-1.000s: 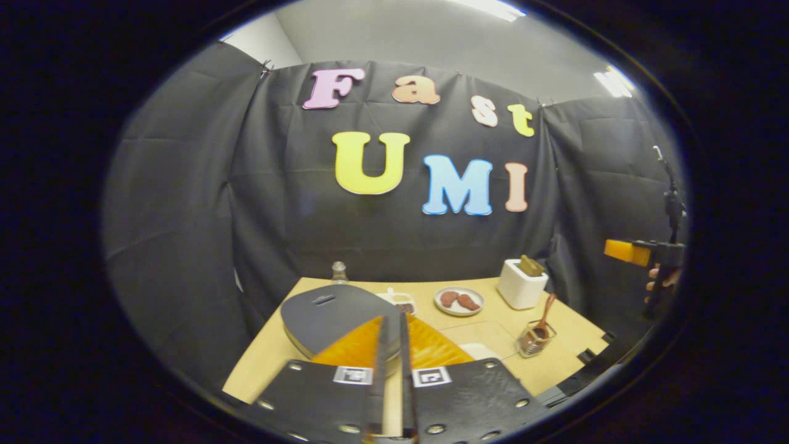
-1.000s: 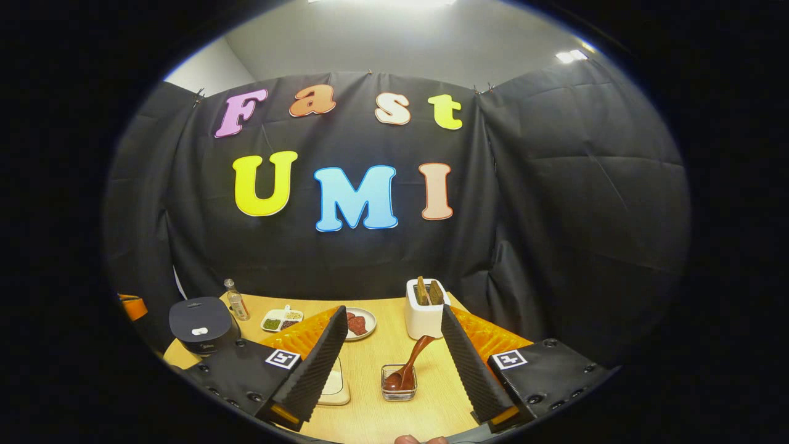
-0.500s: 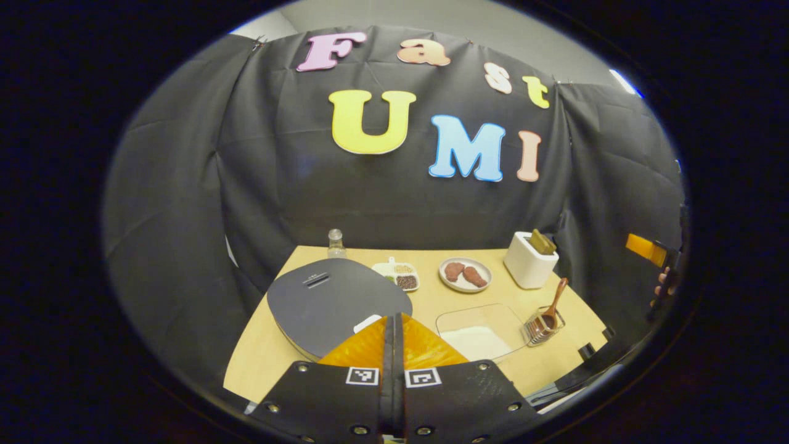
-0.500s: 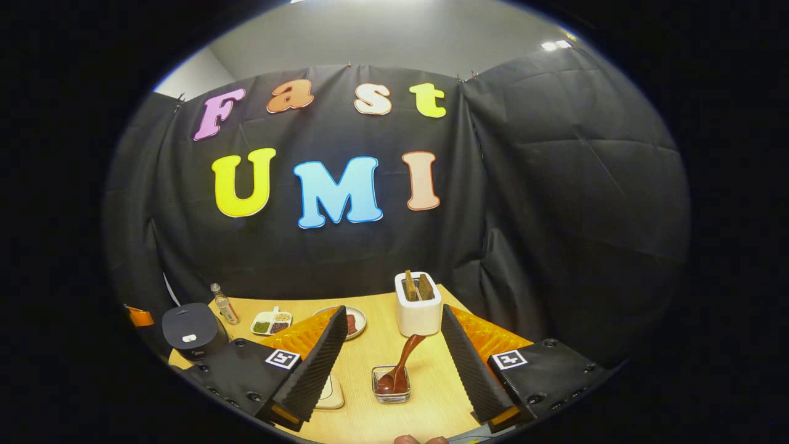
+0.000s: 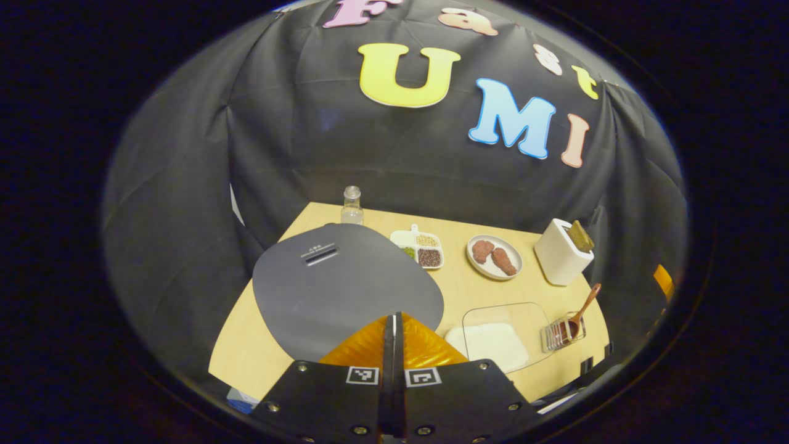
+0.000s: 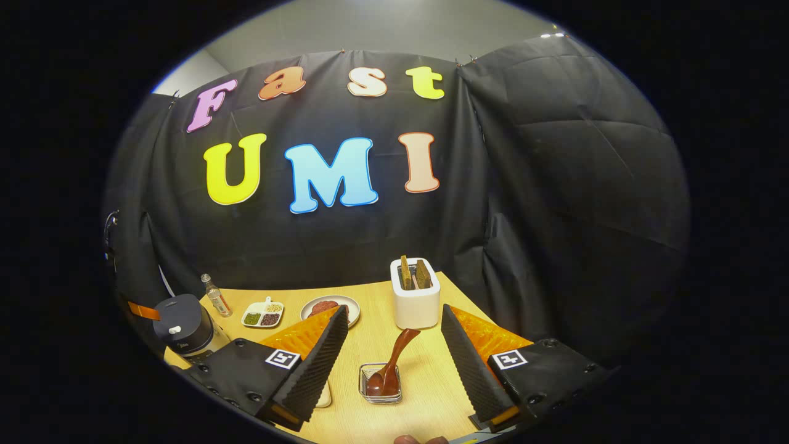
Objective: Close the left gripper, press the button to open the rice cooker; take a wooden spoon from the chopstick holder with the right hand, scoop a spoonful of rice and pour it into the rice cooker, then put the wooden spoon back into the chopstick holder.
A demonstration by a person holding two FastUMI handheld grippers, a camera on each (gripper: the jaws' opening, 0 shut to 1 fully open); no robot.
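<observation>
Now, in the left gripper view, the left gripper [image 5: 392, 345] hangs over the near edge of the cooker [image 5: 345, 287], its fingers pressed together with nothing between them; they hide the front of the dark lid, so the button cannot be seen there. The lid is down. Behind the cooker stands a small bottle [image 5: 352, 206], and to its right on the wooden surface [image 5: 456, 290] come a divided dish [image 5: 419, 248] of grains, then a plate [image 5: 494, 256] with two brown pieces of food, then a white toaster [image 5: 562, 254] with a slice in it. Nearer, a clear tray [image 5: 496, 336] of rice lies just right of the fingers, and beside it the holder [image 5: 562, 332] carries the spoon [image 5: 579, 313], handle leaning up to the right. In the right gripper view, the cooker [image 6: 183, 325] sits at the far left with a pale button showing on top, the bottle [image 6: 216, 296] next to it, then the dish [image 6: 263, 314] and the plate [image 6: 327, 306], partly hidden by one finger. The right gripper [image 6: 394, 351] has its fingers wide apart and holds nothing; the holder [image 6: 380, 383] and spoon [image 6: 389, 369] stand between them, a little farther out, untouched, with the toaster [image 6: 415, 300] behind.
</observation>
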